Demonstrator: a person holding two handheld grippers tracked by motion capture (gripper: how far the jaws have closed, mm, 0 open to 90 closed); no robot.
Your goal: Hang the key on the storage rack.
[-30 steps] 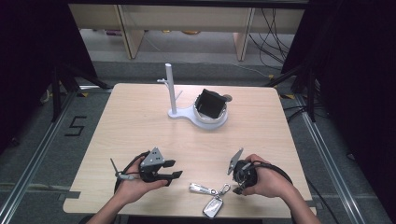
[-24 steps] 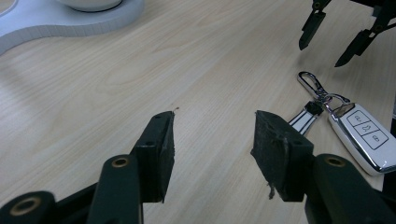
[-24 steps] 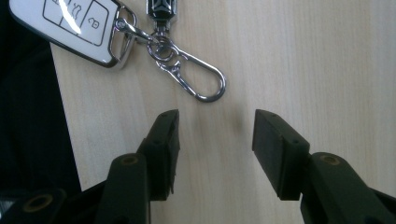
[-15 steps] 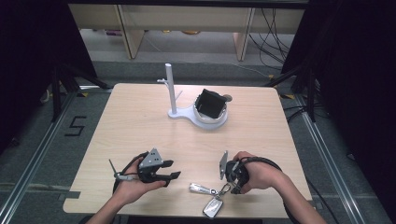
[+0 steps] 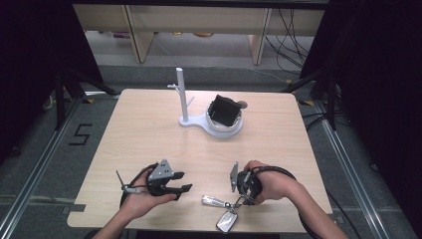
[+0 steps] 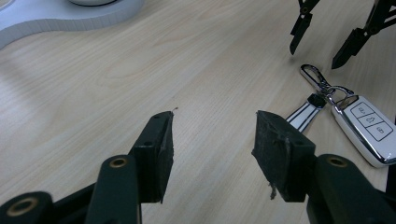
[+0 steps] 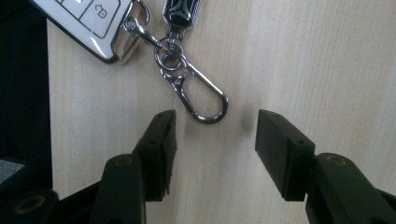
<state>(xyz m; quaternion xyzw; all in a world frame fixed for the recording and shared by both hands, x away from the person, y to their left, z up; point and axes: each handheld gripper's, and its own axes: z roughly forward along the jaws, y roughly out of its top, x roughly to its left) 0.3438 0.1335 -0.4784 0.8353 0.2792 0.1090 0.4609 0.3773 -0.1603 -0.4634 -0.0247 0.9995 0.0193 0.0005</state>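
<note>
The right gripper (image 7: 212, 126) is held wide open just behind the shiny silver metal clip (image 7: 198, 95) of the white car key (image 7: 88, 21), ready for grabbing; its jaws have just been opening. The left gripper (image 6: 212, 140) is kept open nearby, empty.

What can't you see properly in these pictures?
- Car key fob: the top edge of the right gripper view cuts it off; the button signs are too small to read.
- Strap: in the left gripper view, part hides behind that gripper's jaw.
- Black thing in the white stand's dish: in the high view, too far and dark to name.
- Right gripper: in the high view, the hand covers most of it.
</note>
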